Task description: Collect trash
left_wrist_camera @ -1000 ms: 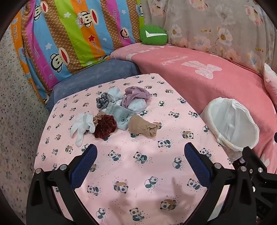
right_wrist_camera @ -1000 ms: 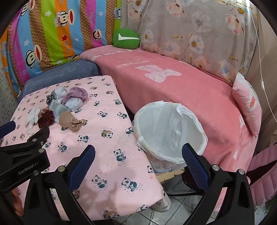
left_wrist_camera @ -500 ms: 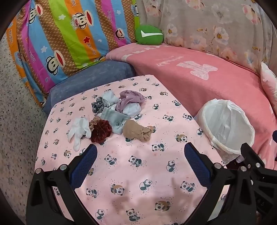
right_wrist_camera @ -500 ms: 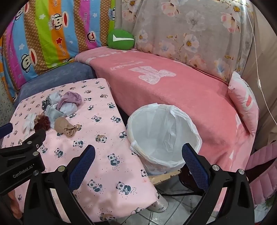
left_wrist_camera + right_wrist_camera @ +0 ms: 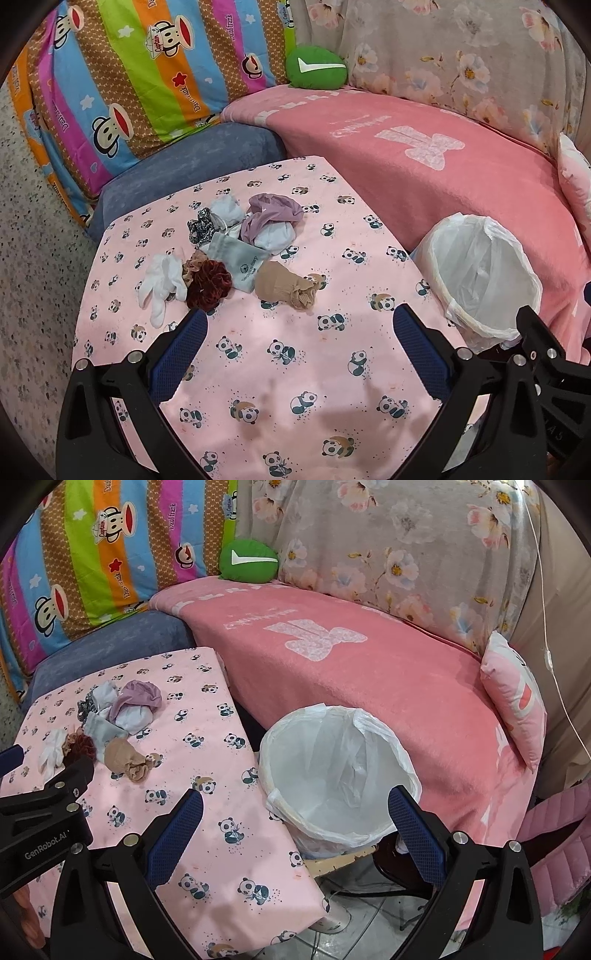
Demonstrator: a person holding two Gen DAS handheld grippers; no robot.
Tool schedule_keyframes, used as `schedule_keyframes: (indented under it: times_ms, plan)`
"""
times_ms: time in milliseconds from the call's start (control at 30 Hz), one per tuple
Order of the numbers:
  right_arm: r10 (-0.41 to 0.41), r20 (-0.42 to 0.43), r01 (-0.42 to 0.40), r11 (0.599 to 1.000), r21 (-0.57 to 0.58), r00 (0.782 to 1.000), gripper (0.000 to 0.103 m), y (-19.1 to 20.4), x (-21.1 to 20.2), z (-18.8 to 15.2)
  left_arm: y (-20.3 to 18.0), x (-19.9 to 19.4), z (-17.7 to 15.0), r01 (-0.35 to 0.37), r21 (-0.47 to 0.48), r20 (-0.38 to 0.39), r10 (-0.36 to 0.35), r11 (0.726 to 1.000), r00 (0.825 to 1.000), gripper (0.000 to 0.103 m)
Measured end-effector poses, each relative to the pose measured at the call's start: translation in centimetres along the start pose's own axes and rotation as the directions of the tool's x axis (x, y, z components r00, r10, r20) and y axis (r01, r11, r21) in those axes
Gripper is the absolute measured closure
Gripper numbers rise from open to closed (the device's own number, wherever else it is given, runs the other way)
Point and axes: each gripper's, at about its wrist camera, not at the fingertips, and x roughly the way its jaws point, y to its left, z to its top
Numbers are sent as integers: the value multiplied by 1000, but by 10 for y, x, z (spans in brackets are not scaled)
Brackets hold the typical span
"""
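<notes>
A heap of small cloth items lies on the pink panda-print table [image 5: 295, 369]: a white glove [image 5: 160, 286], a dark red scrunchie [image 5: 208, 284], a tan stocking [image 5: 286, 290], a grey pouch [image 5: 236, 258], a lilac cloth [image 5: 271, 214] and a black-and-white scrunchie [image 5: 199, 229]. A white-lined bin [image 5: 480, 277] stands off the table's right edge. My left gripper [image 5: 299, 332] hovers open above the table, nearer than the heap. My right gripper [image 5: 295, 812] is open above the near rim of the bin [image 5: 336, 775]. The heap [image 5: 110, 723] shows at the left in the right wrist view.
A sofa with a pink blanket [image 5: 424, 158] runs behind the table and bin. A green cushion [image 5: 316, 66], a striped cartoon cover [image 5: 129, 74] and a pink pillow [image 5: 513, 698] sit on it. A pink chair back [image 5: 554, 834] is at the right.
Both grippers have drawn back and up from the table, so the heap and the bin look smaller and farther away. Both stay open and hold nothing.
</notes>
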Motion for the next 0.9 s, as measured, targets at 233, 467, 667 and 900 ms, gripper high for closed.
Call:
schedule_keyframes:
  times_ms: [233, 467, 667, 900]
  plan:
    - [-8, -10, 8, 1000, 8, 1000, 5, -1, 3, 4, 0, 4, 3, 2, -4, -22, -3, 1000, 1000, 7]
    - [-17, -12, 17, 1000, -4, 1000, 5, 0, 3, 7, -1, 6, 6, 3, -8, -31, -3, 1000, 1000, 7]
    - [-21, -15, 21, 1000, -6, 1000, 5, 0, 3, 8, 2, 8, 8, -1, -19, -38, 0, 1000, 999, 7]
    - [-27, -16, 27, 1000, -8, 999, 5, 2, 0, 7, 5, 9, 6, -1, -34, -49, -1, 999, 999, 7]
